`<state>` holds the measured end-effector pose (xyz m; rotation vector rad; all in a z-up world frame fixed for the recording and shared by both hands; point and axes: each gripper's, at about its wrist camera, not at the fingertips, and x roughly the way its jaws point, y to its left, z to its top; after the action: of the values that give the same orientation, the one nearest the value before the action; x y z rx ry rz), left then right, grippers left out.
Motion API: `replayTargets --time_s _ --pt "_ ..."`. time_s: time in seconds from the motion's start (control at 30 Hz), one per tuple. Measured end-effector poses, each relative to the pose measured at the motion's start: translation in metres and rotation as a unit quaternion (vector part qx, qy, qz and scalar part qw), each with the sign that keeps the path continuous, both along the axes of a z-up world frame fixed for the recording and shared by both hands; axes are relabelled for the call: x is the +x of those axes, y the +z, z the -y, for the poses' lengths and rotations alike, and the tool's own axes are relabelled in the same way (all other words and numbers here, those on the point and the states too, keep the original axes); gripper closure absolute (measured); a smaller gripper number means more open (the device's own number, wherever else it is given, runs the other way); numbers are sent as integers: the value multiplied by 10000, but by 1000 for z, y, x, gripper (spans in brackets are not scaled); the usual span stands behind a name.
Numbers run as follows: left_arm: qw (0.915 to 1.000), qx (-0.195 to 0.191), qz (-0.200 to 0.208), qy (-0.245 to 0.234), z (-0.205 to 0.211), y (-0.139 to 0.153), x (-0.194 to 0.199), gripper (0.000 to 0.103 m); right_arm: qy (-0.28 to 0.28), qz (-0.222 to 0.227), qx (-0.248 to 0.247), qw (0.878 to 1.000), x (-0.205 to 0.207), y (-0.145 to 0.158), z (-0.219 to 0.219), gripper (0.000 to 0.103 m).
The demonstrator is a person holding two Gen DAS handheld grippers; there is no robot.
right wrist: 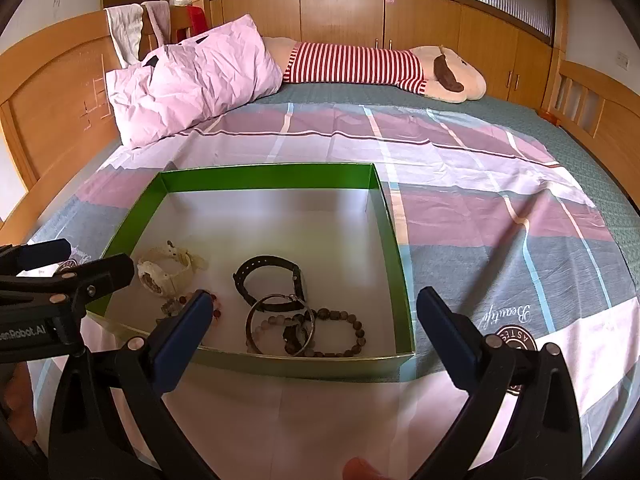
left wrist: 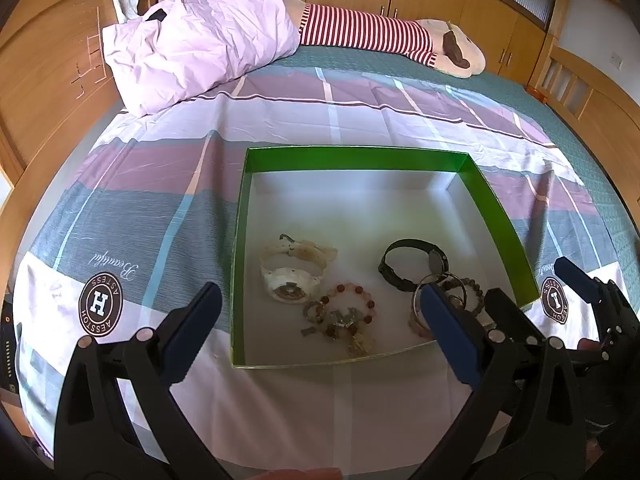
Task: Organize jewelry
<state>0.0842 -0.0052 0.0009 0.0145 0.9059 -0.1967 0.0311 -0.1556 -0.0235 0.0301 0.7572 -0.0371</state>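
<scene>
A green box with a white floor lies on the bedspread. Inside it are a white watch, a black watch, a red-beaded bracelet with charms, a silver bangle and a brown-bead bracelet. My left gripper hovers open before the box's near edge, nothing between its fingers. My right gripper is open too, near the box's front right part, and empty.
A plaid pink, grey and white bedspread covers the bed. A pink pillow and a striped plush toy lie at the far side. Wooden headboard and cabinets surround the bed.
</scene>
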Motion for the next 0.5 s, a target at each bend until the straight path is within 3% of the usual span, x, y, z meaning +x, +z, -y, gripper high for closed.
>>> replayTargets --time_s 0.5 --pt "10000 25 -50 -6 1 -3 0 2 25 -32 -19 10000 0 -3 -2 1"
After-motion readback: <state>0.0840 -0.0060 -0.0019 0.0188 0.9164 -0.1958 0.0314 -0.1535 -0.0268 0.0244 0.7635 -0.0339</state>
